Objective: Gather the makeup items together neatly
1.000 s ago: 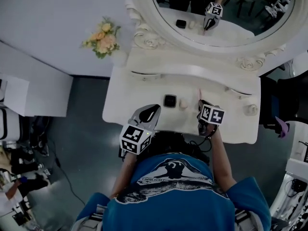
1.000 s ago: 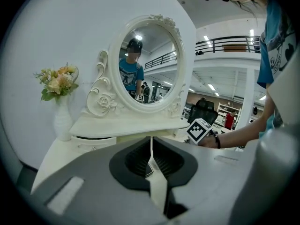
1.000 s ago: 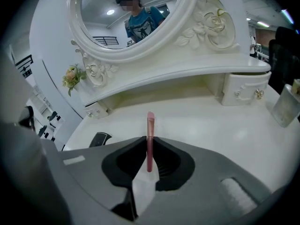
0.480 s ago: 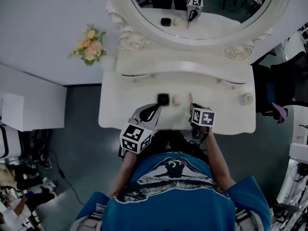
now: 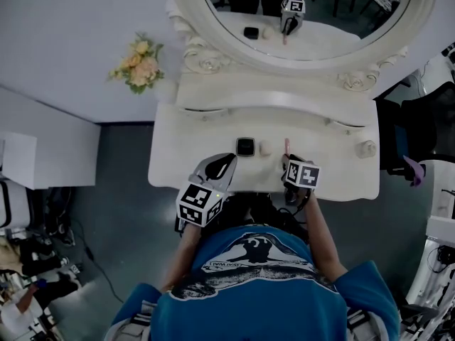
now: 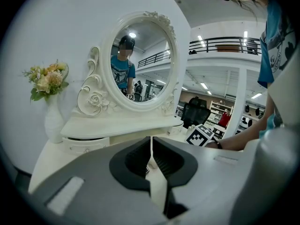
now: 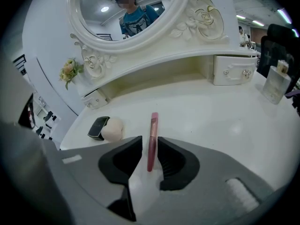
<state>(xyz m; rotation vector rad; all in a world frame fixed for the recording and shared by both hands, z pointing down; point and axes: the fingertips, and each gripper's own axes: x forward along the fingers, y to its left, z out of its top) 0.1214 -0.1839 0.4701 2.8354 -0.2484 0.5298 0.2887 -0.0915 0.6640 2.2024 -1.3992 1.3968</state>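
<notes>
On the white vanity table (image 5: 334, 176) a black compact (image 5: 245, 147) lies with a beige sponge (image 5: 265, 148) touching its right side. A slim pink makeup stick (image 5: 286, 146) lies just right of the sponge. In the right gripper view the stick (image 7: 153, 123) rests flat on the tabletop between the jaws of my right gripper (image 7: 150, 140). Those jaws have just been opening and stand apart from the stick. The compact (image 7: 97, 127) and sponge (image 7: 113, 129) sit to its left. My left gripper (image 6: 151, 146) hovers near the table's front edge, shut on nothing.
An oval mirror (image 5: 306, 13) in a carved frame rises behind a raised shelf with small drawers (image 7: 232, 70). A clear perfume bottle (image 7: 274, 82) stands at the table's right end. A vase of flowers (image 5: 138, 64) stands at the back left. My torso is close against the front edge.
My right gripper has shifted slightly left with the pink stick, bringing it closer to the sponge. The left gripper has stayed where it was.
</notes>
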